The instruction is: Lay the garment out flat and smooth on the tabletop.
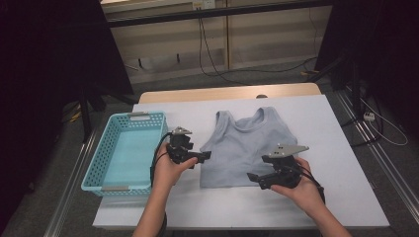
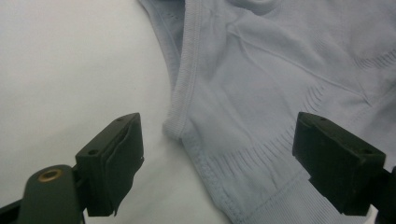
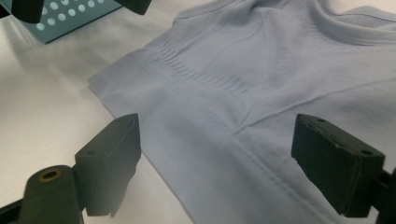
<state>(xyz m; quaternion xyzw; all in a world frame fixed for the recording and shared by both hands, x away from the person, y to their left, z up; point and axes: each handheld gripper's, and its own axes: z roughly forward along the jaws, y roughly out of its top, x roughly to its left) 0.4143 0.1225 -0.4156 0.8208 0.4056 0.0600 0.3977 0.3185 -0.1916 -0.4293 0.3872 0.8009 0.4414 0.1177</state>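
A light-blue perforated basket (image 1: pixel 109 163) stands at the left of the white tabletop (image 1: pixel 341 163), with nothing visible inside. A pale grey tank top (image 1: pixel 247 148) lies flat at centre, just right of the basket. The left hand-held gripper (image 1: pixel 206 156) sits at the top's left edge, jaws wide apart, gripping nothing. The right hand-held gripper (image 1: pixel 253 179), at the hem's lower right, is likewise spread, clear of the cloth. No legible writing.
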